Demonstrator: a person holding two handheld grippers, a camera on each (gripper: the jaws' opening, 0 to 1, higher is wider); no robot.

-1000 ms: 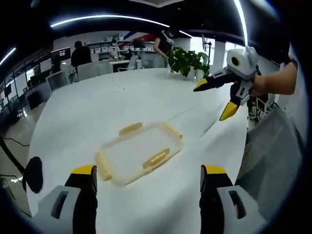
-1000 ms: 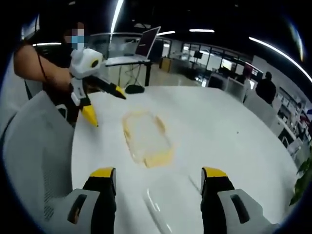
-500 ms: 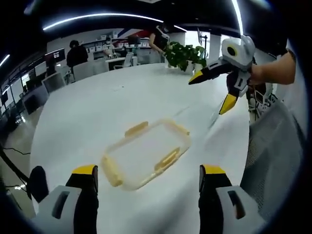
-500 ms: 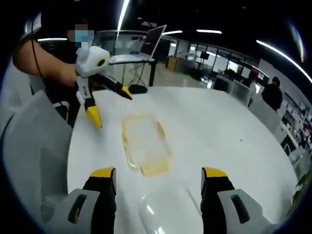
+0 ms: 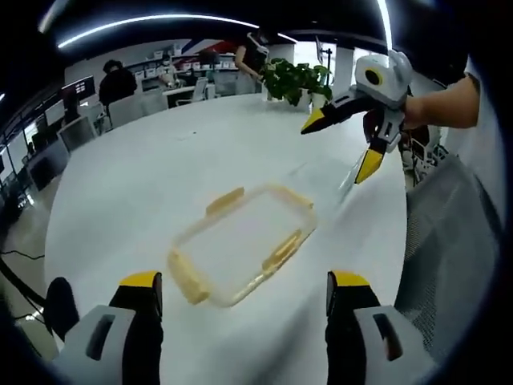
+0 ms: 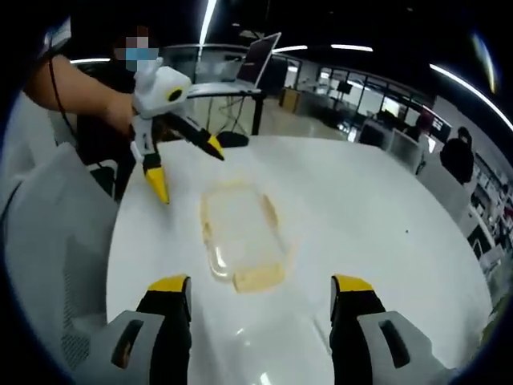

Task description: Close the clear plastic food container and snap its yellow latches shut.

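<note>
Container point(image 5: 242, 245), clear plastic, rectangular with rounded corners, shallow; lies flat on the white table point(image 5: 144, 176) ahead of and between the left gripper point(image 5: 243, 290) jaws, touching neither. Yellow latches point(image 5: 224, 200) stand out from its rim, none being worked.

Lid point(image 6: 264, 353): what looks like a clear, glossy panel lies just before the right gripper point(image 6: 260, 293), nearer to it than the container; outline faint, identity uncertain.

Change: over the last second the left gripper view has drawn closer, the container now larger and more central between its jaws. The right gripper has advanced likewise, with the far gripper now higher in each view. Judged an approach phase; closing not yet begun.

Grippers: both spread wide, holding nothing. Jaws black with yellow tips.

Materials: container thin, translucent, faintly yellow-tinted, smooth, probably slippery on the matte table. Latches opaque, bar-shaped, one per side where visible.
</note>
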